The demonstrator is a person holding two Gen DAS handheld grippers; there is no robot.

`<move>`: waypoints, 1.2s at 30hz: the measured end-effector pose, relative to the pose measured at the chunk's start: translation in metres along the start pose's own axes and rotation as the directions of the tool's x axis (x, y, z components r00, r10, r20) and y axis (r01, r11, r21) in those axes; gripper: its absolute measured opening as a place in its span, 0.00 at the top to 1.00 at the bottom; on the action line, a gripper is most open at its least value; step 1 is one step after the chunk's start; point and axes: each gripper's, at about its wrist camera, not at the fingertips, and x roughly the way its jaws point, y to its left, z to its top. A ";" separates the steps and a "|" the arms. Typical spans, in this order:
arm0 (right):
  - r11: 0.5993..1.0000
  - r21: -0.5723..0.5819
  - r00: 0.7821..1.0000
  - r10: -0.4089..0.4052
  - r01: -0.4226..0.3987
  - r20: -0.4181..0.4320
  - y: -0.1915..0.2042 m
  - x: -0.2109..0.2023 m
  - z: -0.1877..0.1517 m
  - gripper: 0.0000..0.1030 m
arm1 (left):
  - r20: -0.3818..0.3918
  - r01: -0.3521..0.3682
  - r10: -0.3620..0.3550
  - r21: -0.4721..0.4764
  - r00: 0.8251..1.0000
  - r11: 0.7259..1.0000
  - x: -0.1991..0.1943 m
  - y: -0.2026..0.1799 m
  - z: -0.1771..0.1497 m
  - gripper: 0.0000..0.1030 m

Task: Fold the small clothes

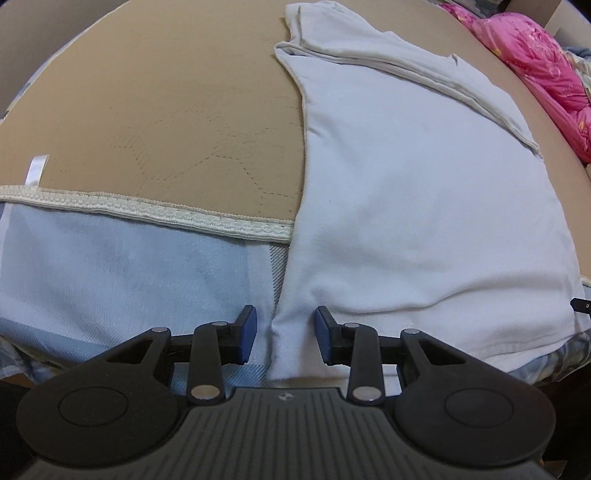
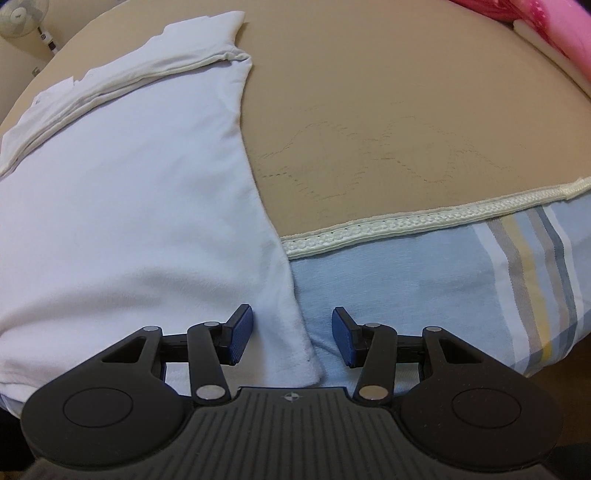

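Observation:
A white T-shirt (image 1: 424,206) lies flat on a tan mat (image 1: 166,110), with its sleeves folded across at the far end and its bottom hem hanging over the mat's near edge. My left gripper (image 1: 285,338) is open, its blue pads on either side of the shirt's near left hem corner. In the right wrist view the same shirt (image 2: 129,192) fills the left half. My right gripper (image 2: 291,336) is open, its pads straddling the shirt's near right hem corner. Neither gripper pinches the cloth.
The tan mat (image 2: 406,110) has a cream braided border (image 1: 147,214) and lies on a light blue striped bedsheet (image 2: 461,266). A pink quilt (image 1: 535,66) is bunched at the far right. A white fan (image 2: 22,14) stands at the far left.

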 end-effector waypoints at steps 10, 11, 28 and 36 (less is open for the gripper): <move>0.999 -0.025 1.000 0.026 -0.026 -0.004 0.007 0.001 0.005 0.82 | 0.010 0.008 -0.009 0.040 1.000 0.999 -0.001 -0.007 -0.002 0.84; 0.999 -0.023 0.999 0.032 -0.032 -0.002 0.007 0.000 0.004 0.86 | 0.011 0.016 -0.016 0.044 1.000 0.999 -0.001 -0.008 -0.003 0.94; 0.998 0.044 0.999 0.043 -0.042 -0.020 0.002 -0.002 -0.001 0.87 | -0.014 0.055 -0.055 0.026 0.998 0.998 -0.003 -0.008 -0.008 0.94; 0.981 0.033 0.963 0.180 -0.190 0.200 0.003 -0.062 0.015 0.95 | 0.133 0.157 -0.169 0.097 0.977 0.983 -0.068 -0.011 0.015 0.95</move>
